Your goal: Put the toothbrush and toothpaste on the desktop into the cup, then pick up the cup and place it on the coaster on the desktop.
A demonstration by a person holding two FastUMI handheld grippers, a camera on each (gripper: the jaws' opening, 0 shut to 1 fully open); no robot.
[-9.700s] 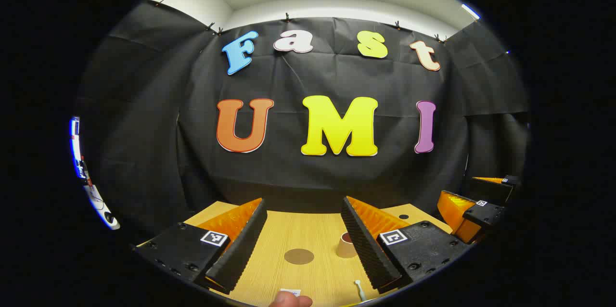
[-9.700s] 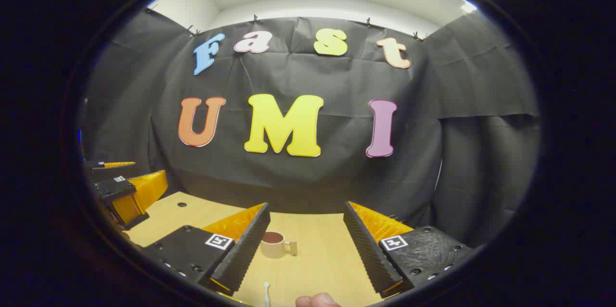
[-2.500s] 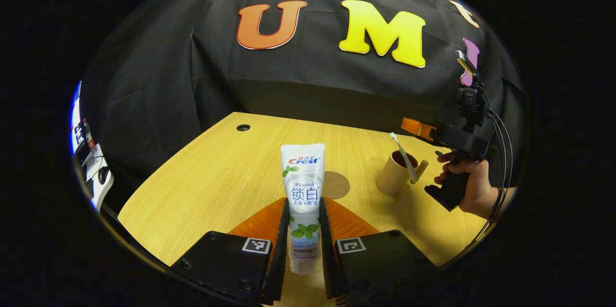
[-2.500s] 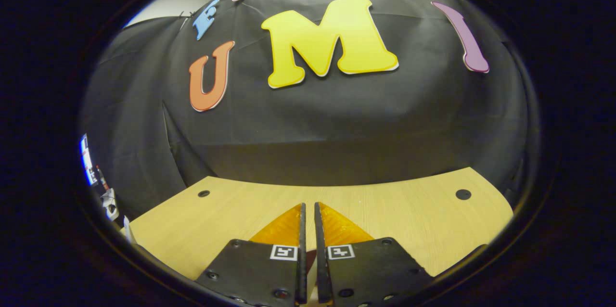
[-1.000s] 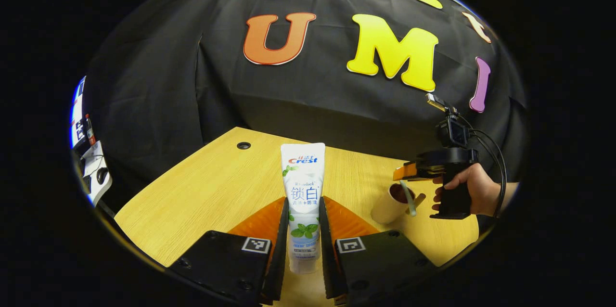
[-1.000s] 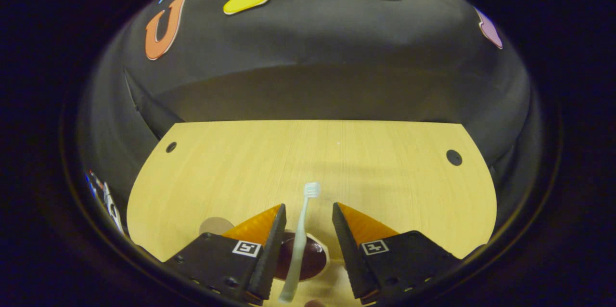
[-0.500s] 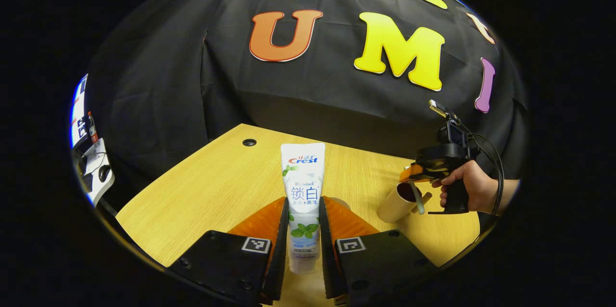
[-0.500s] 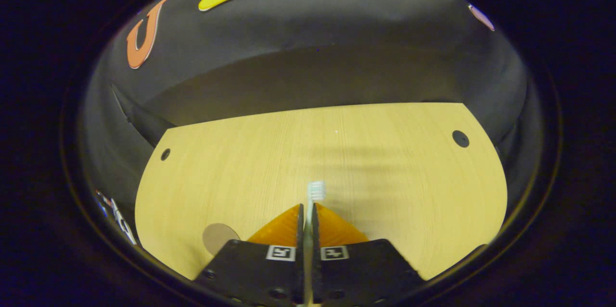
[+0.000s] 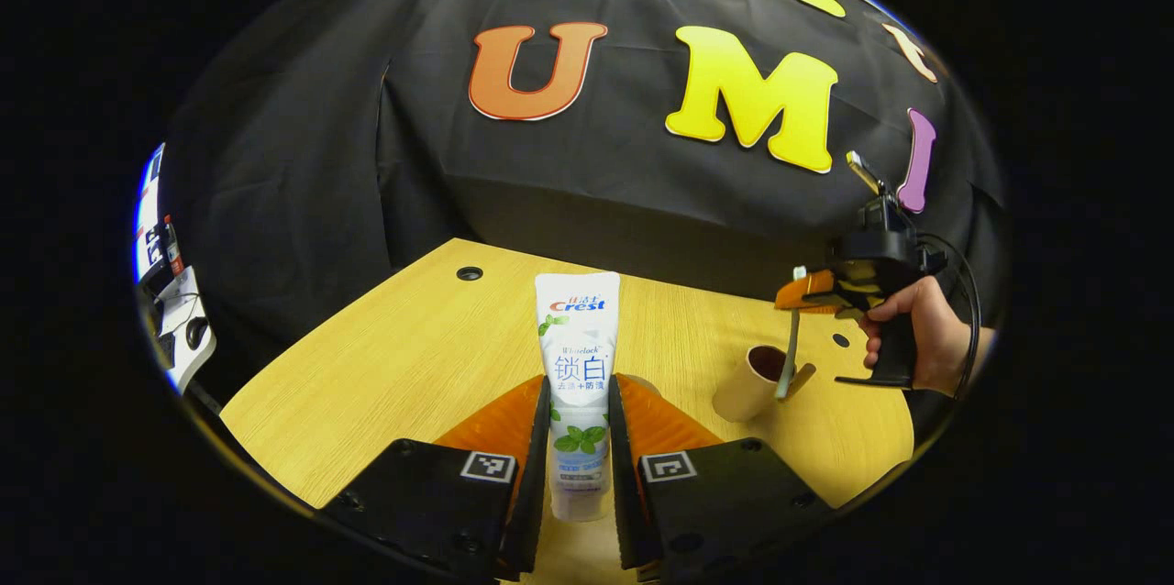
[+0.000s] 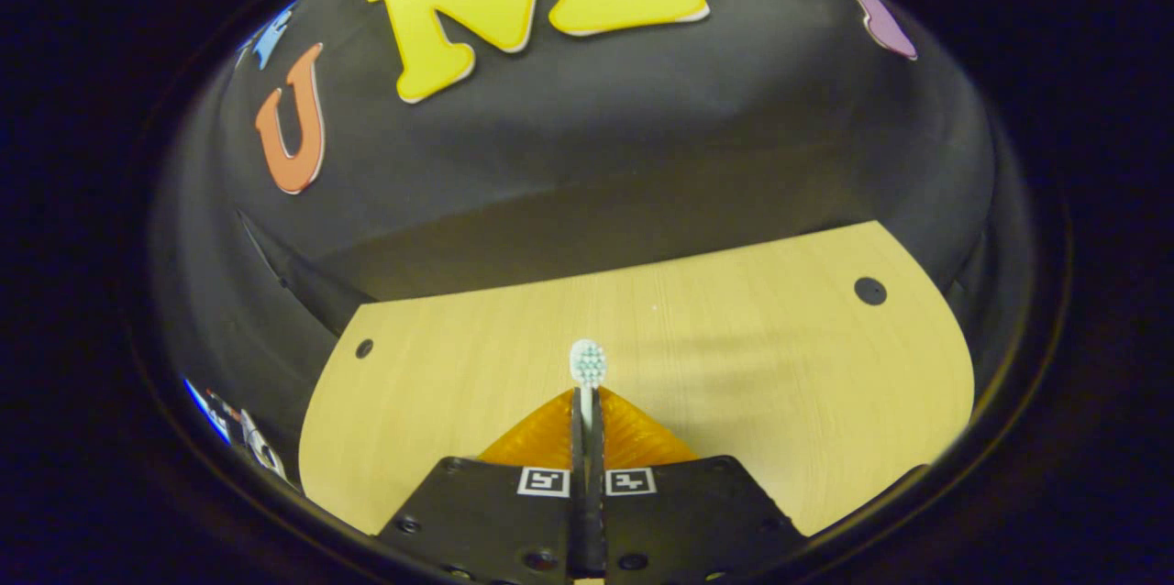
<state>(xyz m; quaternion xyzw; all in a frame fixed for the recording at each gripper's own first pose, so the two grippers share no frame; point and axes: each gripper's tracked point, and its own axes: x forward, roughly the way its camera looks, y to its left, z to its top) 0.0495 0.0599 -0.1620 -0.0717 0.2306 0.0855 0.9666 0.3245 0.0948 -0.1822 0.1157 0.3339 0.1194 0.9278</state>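
One toothpaste tube [image 9: 578,356] stands upright between the two fingers of the left gripper [image 9: 579,438], which press on its lower part from both sides and hold it above the wooden desktop [image 9: 413,365]. In the left gripper view, one cup [image 9: 754,381] sits on the desktop to the right of the tube, its handle turned toward the far side. The right gripper [image 9: 807,292], held by a hand [image 9: 926,337], hangs above that cup and clamps the neck of the single toothbrush [image 9: 787,356], whose handle reaches down into the cup's mouth. In the right gripper view the same gripper [image 10: 587,438] has its two fingers pressed together on the toothbrush [image 10: 588,365], with the bristle head poking out just past the tips. A sliver of the one coaster [image 9: 642,381] shows behind the left gripper's fingers. The desktop [image 10: 734,356] carries two round cable holes in the right gripper view, one [image 10: 364,347] at the left and one [image 10: 869,291] at the right.
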